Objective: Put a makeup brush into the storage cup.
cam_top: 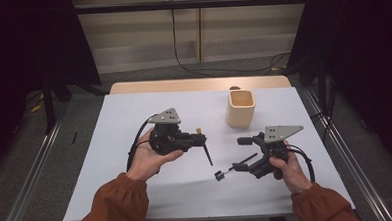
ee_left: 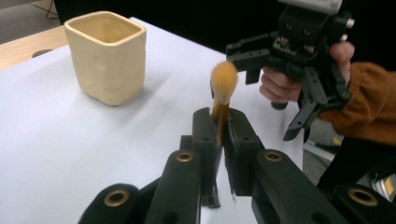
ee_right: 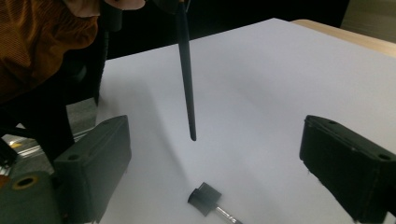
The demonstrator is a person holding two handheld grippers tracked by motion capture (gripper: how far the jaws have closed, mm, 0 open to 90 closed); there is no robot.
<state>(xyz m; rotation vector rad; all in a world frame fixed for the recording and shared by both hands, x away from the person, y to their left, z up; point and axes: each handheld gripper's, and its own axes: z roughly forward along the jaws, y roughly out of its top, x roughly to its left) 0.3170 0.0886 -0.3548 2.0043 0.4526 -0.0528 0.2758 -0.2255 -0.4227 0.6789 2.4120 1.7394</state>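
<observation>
Orange-bristled makeup brush with a thin black handle (ee_left: 223,91) is clamped near its ferrule between the closed jaws of the left gripper (cam_top: 197,137), lifted clear of the white table surface (cam_top: 134,108), bristles up and handle tip hanging down. A second, short black-headed brush with a metal ferrule (cam_top: 224,172) lies flat on the table, just in front of the right gripper (cam_top: 245,151), whose jaws stand wide apart and empty. The beige square ceramic cup (cam_top: 241,108) stands upright at the far side, well apart from both brushes, apparently empty. Judged progress: one brush picked up, none placed in the cup; the second brush remains to be grasped.
</observation>
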